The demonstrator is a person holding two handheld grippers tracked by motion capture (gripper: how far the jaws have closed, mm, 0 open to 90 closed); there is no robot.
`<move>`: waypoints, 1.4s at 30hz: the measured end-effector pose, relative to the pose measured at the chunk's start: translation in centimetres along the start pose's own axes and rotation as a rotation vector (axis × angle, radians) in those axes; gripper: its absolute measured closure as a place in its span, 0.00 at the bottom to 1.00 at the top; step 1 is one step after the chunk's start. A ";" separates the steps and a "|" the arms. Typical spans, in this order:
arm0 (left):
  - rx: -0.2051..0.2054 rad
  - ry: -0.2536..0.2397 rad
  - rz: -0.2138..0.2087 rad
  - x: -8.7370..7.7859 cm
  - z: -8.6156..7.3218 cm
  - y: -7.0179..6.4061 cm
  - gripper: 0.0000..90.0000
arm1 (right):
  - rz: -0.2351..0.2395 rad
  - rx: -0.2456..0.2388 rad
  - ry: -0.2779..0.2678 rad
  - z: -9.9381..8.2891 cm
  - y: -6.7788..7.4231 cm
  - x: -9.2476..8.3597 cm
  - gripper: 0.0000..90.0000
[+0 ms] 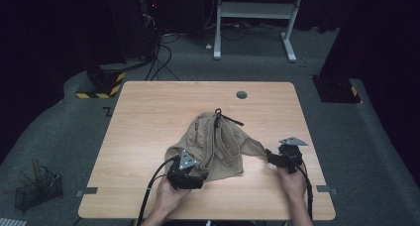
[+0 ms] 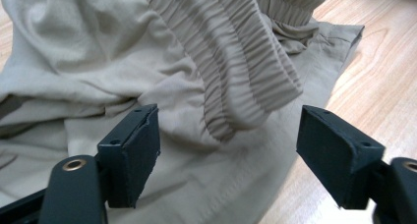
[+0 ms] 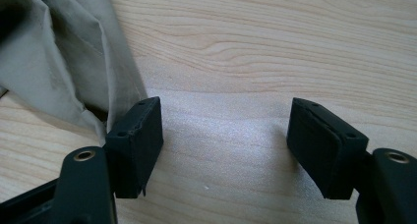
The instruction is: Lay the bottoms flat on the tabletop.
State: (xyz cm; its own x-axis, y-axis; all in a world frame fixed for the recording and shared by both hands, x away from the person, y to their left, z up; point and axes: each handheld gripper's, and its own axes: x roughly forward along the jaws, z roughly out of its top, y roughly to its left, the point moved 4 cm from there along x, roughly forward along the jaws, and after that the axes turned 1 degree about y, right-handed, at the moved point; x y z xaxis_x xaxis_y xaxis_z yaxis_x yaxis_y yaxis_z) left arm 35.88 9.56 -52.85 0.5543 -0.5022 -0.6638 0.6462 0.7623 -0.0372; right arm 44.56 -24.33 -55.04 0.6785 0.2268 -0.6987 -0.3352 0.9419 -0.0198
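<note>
A crumpled tan garment (image 1: 218,141) with a ribbed elastic waistband (image 2: 246,62) and a black drawstring (image 1: 225,118) lies in the middle of the wooden table (image 1: 148,102). My left gripper (image 1: 202,177) sits at the garment's near left edge. Its jaws stand open (image 2: 228,130) over the cloth, with the waistband's fold just beyond them and nothing pinched. My right gripper (image 1: 269,155) rests at the garment's right corner. It is open (image 3: 223,121) over bare wood, and the cloth's edge (image 3: 59,52) lies just beside one jaw.
A round cable hole (image 1: 241,94) is near the table's far edge. On the floor stand a wire basket (image 1: 37,186) at the left, a yellow-black striped base (image 1: 101,84), and a white desk frame (image 1: 255,13) at the back.
</note>
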 end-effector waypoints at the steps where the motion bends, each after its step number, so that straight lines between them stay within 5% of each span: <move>1: 0.010 0.003 0.005 0.3 0.2 0.0 0.28 | 0.000 0.000 0.000 0.0 0.0 0.0 0.33; 7: 0.019 -0.002 0.022 0.8 0.3 0.0 0.33 | 0.000 0.000 0.000 0.0 0.0 0.0 0.33; 23: 0.033 -0.024 0.014 0.5 0.7 0.2 0.77 | 0.000 0.000 0.000 0.0 0.0 0.0 0.33; 42: -0.010 -0.086 -0.015 -2.0 2.5 1.6 0.87 | 0.000 0.002 0.001 0.0 0.0 0.0 0.33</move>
State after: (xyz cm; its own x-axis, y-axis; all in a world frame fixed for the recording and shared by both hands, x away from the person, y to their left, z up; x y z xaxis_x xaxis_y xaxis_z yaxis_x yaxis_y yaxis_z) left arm 37.09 10.80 -49.74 0.5881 -0.5465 -0.5962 0.6495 0.7584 -0.0544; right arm 44.55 -24.32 -55.04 0.6781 0.2266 -0.6992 -0.3339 0.9424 -0.0185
